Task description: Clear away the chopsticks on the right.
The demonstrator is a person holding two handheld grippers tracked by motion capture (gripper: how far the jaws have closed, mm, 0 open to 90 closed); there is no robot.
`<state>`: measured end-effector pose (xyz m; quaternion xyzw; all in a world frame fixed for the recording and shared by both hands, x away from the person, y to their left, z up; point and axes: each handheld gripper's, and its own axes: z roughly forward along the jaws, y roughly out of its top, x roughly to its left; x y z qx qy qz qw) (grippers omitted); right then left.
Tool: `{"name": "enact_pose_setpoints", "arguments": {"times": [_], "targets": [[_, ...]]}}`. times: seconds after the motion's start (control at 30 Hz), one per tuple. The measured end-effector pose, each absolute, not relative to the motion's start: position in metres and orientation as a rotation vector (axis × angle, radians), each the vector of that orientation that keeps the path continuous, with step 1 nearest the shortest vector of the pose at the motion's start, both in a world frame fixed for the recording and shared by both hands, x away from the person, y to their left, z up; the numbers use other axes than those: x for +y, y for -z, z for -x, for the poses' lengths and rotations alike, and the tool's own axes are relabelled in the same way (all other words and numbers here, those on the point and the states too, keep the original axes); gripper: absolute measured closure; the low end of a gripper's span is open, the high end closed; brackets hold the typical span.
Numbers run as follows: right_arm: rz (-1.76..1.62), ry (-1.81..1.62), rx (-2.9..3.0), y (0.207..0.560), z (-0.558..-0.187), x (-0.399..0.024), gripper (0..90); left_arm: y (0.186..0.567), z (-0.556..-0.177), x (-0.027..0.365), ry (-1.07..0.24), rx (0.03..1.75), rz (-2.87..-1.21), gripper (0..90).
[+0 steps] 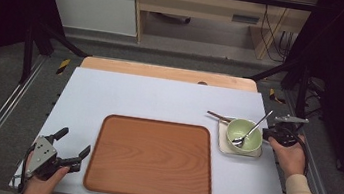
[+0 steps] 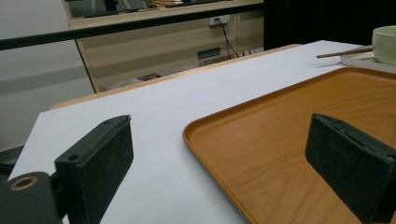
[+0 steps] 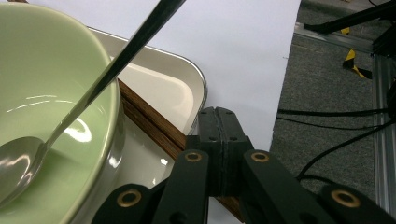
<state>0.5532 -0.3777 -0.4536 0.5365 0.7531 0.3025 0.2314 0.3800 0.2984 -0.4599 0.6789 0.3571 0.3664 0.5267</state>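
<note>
- High view: your right hand-held gripper (image 1: 272, 135) sat at the right rim of the white dish (image 1: 224, 145) on the worktop (image 1: 159, 100), which carried the green bowl (image 1: 244, 136) with a spoon (image 1: 251, 132) in it. Your left hand-held gripper (image 1: 70, 148) stood wide, empty, beside the bare wooden tray (image 1: 151, 159).
- Left gripper view: nothing lay between the jaws.
- Right gripper view: the jaws were pressed together over a chopstick (image 3: 149, 121) lying on the dish; whether they pinched it could not be told. A careless lift would likely have tipped the bowl and flung the spoon.
</note>
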Motion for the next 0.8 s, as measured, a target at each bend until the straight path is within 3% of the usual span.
{"name": "enact_pose_setpoints", "arguments": {"times": [0.8], "targets": [[-1.464,-0.827,2.054,0.436,-0.54,-0.391,87.6,0.46,-0.381,0.303,-0.864,0.864,-1.594,7.0]]}}
